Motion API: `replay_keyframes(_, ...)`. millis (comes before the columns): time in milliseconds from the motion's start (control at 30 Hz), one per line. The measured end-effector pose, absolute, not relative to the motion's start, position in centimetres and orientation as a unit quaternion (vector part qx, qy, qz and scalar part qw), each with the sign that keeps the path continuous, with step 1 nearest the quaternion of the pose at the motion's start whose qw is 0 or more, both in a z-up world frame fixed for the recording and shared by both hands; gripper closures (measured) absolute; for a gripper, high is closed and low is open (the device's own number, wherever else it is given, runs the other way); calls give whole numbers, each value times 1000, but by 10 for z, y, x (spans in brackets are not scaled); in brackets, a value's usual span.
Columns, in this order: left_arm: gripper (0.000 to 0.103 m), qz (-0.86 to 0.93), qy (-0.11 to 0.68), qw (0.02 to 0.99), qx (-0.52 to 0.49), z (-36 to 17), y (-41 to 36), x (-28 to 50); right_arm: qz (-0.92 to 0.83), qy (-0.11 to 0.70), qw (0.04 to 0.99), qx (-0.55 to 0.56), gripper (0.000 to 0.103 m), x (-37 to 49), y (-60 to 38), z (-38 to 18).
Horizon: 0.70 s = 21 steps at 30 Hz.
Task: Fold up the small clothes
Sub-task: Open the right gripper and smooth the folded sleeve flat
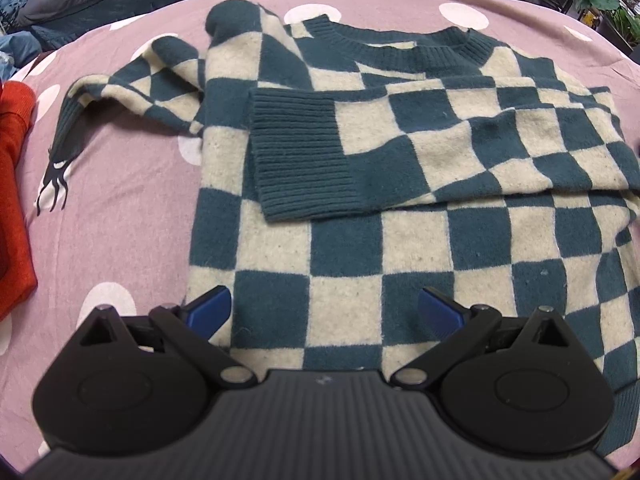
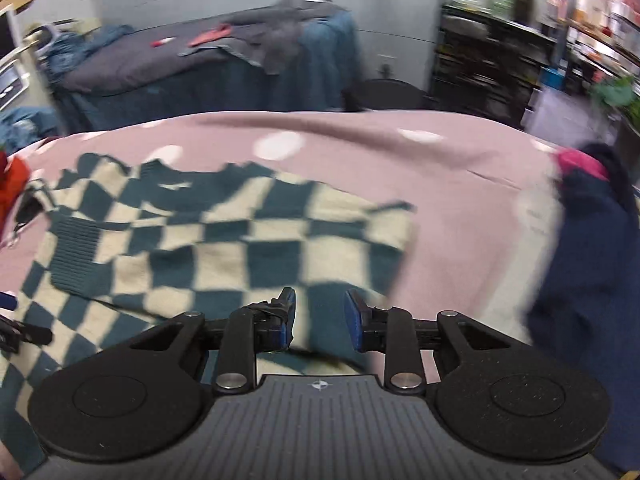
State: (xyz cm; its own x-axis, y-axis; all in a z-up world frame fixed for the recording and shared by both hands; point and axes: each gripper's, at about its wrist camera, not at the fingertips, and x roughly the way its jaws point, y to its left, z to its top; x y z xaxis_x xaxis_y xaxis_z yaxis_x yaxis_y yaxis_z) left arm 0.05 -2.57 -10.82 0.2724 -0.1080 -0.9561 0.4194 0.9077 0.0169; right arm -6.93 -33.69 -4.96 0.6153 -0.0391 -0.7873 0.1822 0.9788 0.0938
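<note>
A teal-and-cream checkered sweater (image 1: 400,240) lies flat, neck away from me, on a pink sheet with white dots (image 1: 120,220). One sleeve is folded across the chest, its ribbed teal cuff (image 1: 300,152) near the middle. The other sleeve (image 1: 132,88) sticks out to the left, crumpled. My left gripper (image 1: 326,308) hangs over the sweater's lower body, jaws wide open and holding nothing. The right wrist view is blurred. There my right gripper (image 2: 320,316) is over the sweater's (image 2: 200,248) right lower part, open with a narrower gap and nothing pinched between its blue pads.
A red garment (image 1: 12,200) lies at the sheet's left edge. A navy garment with a pink piece (image 2: 592,264) is heaped at the right. Behind the table stand another surface piled with clothes (image 2: 224,56) and dark shelving (image 2: 480,64).
</note>
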Motion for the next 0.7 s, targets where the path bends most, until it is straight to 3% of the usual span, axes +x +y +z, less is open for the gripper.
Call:
replay_keyframes(233,2,-165,586,781,140,-110,-17,-9,-42,455,888,61,55,-25,-308,-82)
replay_keyframes(367,2,-153,596,778,128,-114,-3,-12,-46,520,853,32,55,-34,-300,-106)
replay_keyframes(600,2,-154,590,781,135,-112,-2,-15,-50,543,836,63,54,-69,-298,-84)
replay_keyframes(667,2,-161,586,782,138,-110,-8,-15,-51,516,851,83,42,-68,-301,-72)
replay_keyframes(700,2,-163,584,783,137,-109,-10,-14,-54,505,857,90,24,-65,-301,-68)
